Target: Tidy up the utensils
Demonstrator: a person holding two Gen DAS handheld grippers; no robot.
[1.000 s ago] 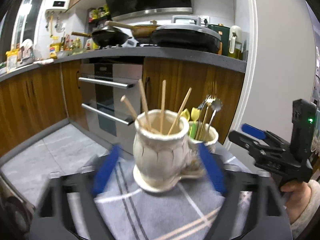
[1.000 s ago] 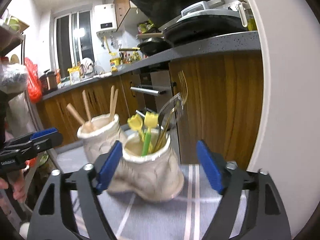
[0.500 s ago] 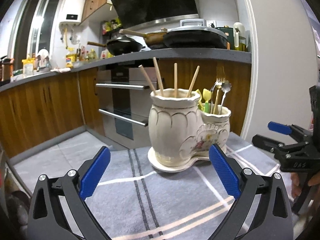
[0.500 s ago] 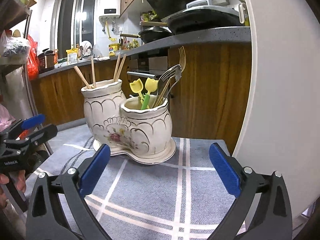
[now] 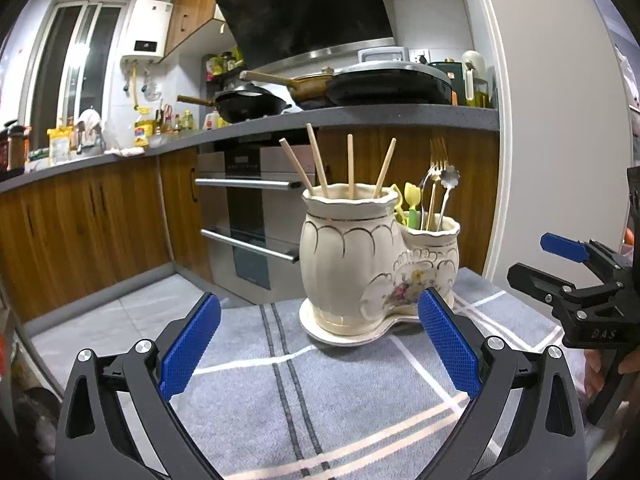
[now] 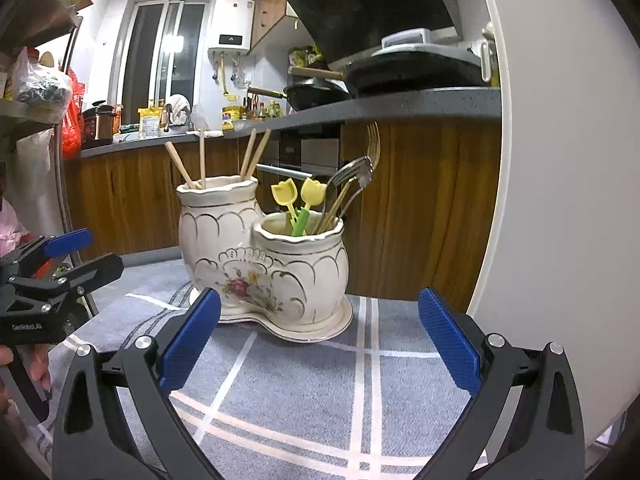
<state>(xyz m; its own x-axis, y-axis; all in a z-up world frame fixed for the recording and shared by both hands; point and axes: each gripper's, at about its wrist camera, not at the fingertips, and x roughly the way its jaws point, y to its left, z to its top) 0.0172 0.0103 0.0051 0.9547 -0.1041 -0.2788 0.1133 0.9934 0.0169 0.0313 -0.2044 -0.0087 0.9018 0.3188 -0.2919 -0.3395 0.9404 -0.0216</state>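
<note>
Left tongs (image 5: 319, 344) and right tongs (image 6: 319, 344) both stand wide and hold nothing, low over the grey checked cloth (image 5: 352, 392) on the worktop, short of the holder. The twin-pot ceramic holder (image 6: 264, 264) stands upright on the cloth. Chopsticks (image 5: 350, 166) occupy the taller pot; forks and spoons (image 6: 348, 188) with yellow tulip picks (image 6: 298, 196) the shorter. Sorting by kind appears complete, which would explain the empty tongs.
</note>
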